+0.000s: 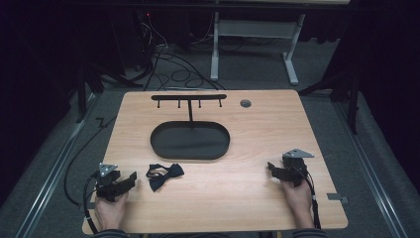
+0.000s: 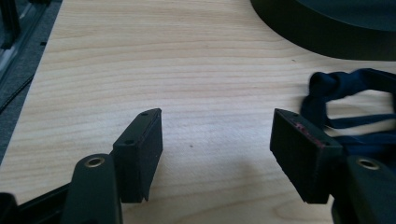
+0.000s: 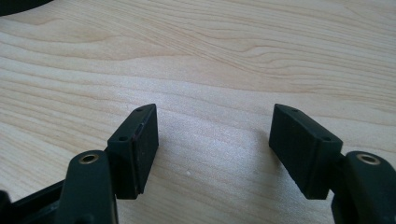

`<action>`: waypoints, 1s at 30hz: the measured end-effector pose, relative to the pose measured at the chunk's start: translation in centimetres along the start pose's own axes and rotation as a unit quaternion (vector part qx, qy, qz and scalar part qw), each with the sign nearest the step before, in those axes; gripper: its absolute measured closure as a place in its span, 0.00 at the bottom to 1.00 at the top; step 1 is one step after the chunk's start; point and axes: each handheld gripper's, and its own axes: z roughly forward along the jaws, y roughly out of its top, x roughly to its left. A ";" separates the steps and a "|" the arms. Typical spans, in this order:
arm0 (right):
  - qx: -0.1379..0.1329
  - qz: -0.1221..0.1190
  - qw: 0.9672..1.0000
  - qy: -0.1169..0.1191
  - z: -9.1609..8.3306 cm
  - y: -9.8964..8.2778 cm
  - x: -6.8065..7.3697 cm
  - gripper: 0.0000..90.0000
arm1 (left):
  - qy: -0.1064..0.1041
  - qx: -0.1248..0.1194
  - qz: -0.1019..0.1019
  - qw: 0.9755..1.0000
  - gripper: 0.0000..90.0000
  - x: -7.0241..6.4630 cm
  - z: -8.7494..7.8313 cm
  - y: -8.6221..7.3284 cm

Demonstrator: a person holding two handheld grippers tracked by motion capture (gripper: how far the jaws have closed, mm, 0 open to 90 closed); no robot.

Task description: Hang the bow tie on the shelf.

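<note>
A dark navy bow tie point(image 1: 165, 174) with its strap lies on the wooden table point(image 1: 223, 198), just right of my left gripper point(image 1: 130, 179). In the left gripper view the bow tie point(image 2: 355, 107) sits beyond the right jaw, and the left gripper point(image 2: 217, 140) is open with bare wood between its pads. My right gripper point(image 1: 272, 168) rests at the table's right side, held by a hand; in its own view the right gripper point(image 3: 215, 135) is open over bare wood. A black stand with an oval base point(image 1: 190, 141) and a hook bar point(image 1: 188, 97) stands at mid-table.
A round grommet hole point(image 1: 245, 103) sits near the table's far edge. Cables and a white desk frame point(image 1: 257, 39) lie on the floor beyond. A small metal bracket point(image 1: 338, 198) juts from the table's right edge.
</note>
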 end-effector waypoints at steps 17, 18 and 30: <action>0.000 -0.001 1.000 0.001 0.0 0.0 0.0 0.38 | -0.059 -0.038 -0.011 0.997 0.43 -3.1 -2.0 0.0; 0.000 -0.001 1.000 0.002 0.0 0.0 0.0 0.38 | -0.063 -0.038 -0.010 0.997 0.44 -3.2 -1.8 0.0; 0.000 -0.002 1.000 0.002 0.0 0.0 0.0 0.38 | -0.053 -0.013 -0.008 0.998 0.53 -4.6 1.2 0.9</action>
